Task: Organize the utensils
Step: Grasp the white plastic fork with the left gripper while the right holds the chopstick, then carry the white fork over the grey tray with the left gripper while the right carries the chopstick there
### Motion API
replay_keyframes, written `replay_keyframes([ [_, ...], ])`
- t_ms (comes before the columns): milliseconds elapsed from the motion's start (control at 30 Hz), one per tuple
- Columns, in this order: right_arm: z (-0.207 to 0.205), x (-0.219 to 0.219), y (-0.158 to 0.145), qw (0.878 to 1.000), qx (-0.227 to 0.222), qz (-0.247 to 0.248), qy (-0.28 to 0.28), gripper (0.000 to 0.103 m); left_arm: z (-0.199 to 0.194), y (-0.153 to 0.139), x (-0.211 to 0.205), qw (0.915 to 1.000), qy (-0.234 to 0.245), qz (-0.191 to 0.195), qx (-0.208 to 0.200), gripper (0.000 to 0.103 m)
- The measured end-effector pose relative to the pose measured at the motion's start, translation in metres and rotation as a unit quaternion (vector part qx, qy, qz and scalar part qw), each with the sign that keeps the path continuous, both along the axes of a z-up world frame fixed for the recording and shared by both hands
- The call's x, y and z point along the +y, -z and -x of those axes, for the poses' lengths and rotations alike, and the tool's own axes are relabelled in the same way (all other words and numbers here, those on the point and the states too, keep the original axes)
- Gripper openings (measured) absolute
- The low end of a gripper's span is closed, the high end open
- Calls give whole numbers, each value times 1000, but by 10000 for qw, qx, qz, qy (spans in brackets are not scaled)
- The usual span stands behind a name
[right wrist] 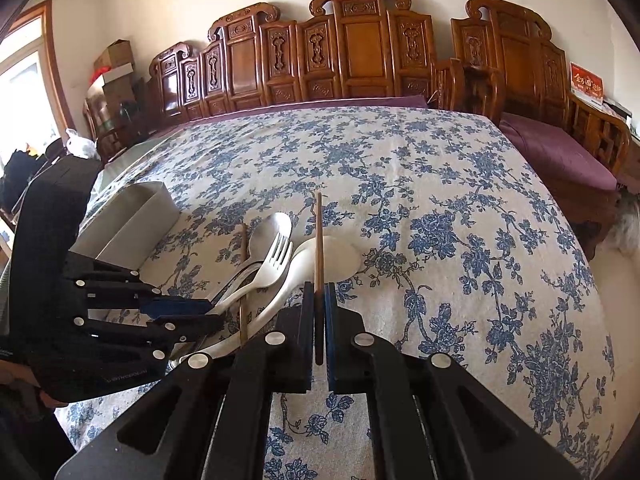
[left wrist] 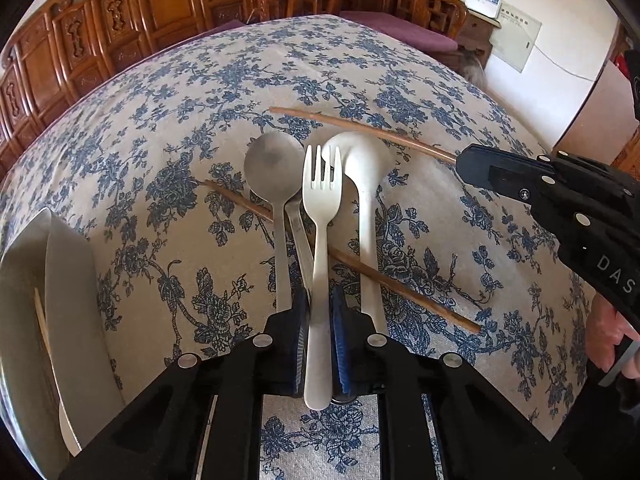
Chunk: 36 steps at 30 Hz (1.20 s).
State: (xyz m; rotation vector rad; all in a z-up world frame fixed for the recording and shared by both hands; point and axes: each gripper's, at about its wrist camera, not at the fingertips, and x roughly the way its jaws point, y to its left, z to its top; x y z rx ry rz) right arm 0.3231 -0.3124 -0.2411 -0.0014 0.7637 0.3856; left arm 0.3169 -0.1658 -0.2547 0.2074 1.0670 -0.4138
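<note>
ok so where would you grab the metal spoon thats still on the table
By its handle, near the end nearest the left gripper. The metal spoon lies flat, its bowl far off and its straight narrow handle running back beside the fork. Come from above, jaws across the handle. A chopstick crosses mid-handle, so stay clear of it.

I am seeing a white fork (left wrist: pixel 321 216) lying near the middle of the tablecloth (left wrist: pixel 200 92), tines pointing toward the far edge, its handle sitting between blue pads. Just left of it a metal spoon (left wrist: pixel 275 168) is lying bowl-up, and just right a white ladle-shaped spoon (left wrist: pixel 366 184) is resting with its bowl toward the far edge. One brown chopstick (left wrist: pixel 384 276) is running slantwise under these handles. A second chopstick (right wrist: pixel 319 240) is being held at one end, slanting over the white spoon's bowl. A white organiser tray (right wrist: pixel 132 216) is standing at the left edge.
</note>
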Motion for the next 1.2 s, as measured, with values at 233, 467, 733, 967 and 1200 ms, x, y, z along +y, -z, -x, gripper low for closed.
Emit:
replay_keyframes([
  [233, 1, 1, 0, 10000, -31, 43, -19, 6, 5, -5, 6, 10000, -31, 10, -84, 9],
  [467, 1, -1, 0, 10000, -45, 53, 22, 6, 10, -26, 6, 9994, 9, 90, -341, 8],
  [733, 4, 4, -8, 9998, -182, 68, 21, 6, 18, -41, 20, 9988, -117, 166, -444, 8],
  [967, 10, 11, -24, 9993, -366, 25, -18, 6, 27, -54, 45, 9978, -329, 153, -551, 8],
  [1200, 21, 33, -44, 9982, -547, 9, -255, 6, 33, -68, 79, 9958, -578, 169, -683, 8],
])
